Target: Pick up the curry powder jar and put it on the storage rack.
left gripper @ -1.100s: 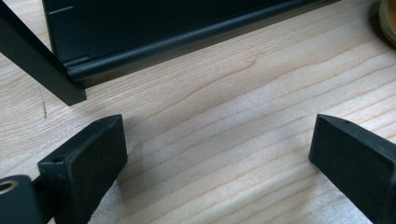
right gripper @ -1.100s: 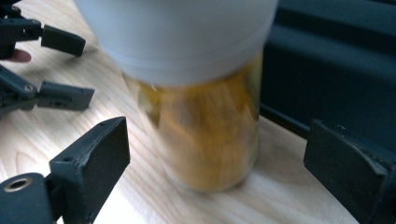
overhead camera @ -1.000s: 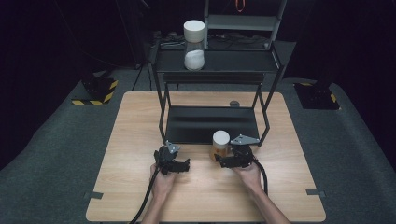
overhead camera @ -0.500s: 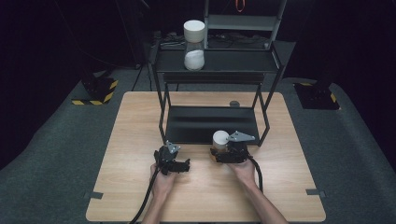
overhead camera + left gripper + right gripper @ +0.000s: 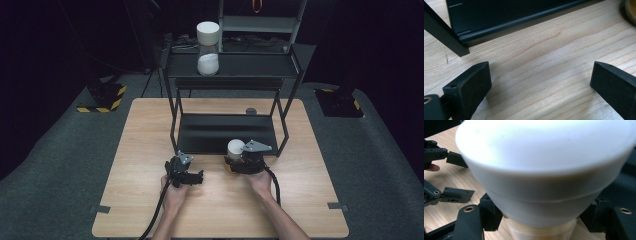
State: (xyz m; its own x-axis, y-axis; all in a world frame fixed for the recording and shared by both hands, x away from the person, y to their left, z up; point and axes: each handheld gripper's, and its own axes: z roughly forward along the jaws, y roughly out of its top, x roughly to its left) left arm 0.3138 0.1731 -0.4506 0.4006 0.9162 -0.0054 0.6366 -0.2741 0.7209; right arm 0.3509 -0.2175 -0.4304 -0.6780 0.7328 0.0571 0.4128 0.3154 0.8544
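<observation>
A jar with a wide white lid (image 5: 235, 148) and a tan body stands at the front edge of the black rack's lower shelf (image 5: 225, 134). My right gripper (image 5: 234, 165) is shut on the jar's body just under the lid. In the right gripper view the white lid of the jar (image 5: 544, 167) looms close, with the right gripper (image 5: 541, 220) holding it from both sides. My left gripper (image 5: 192, 176) rests on the wooden table, open and holding nothing. The left gripper (image 5: 541, 82) has bare wood between its jaws, and it appears as the left gripper (image 5: 457, 176) at the left of the right gripper view.
A black two-level rack (image 5: 232, 67) stands at the back of the wooden table (image 5: 140, 150). On its top shelf is a second white-lidded jar (image 5: 208, 47). A small dark round thing (image 5: 251, 111) lies behind the lower shelf. The rack's leg (image 5: 444, 35) is close ahead of the left gripper.
The right gripper with the jar has edged slightly left and toward the rack. The left gripper has stayed where it was.
</observation>
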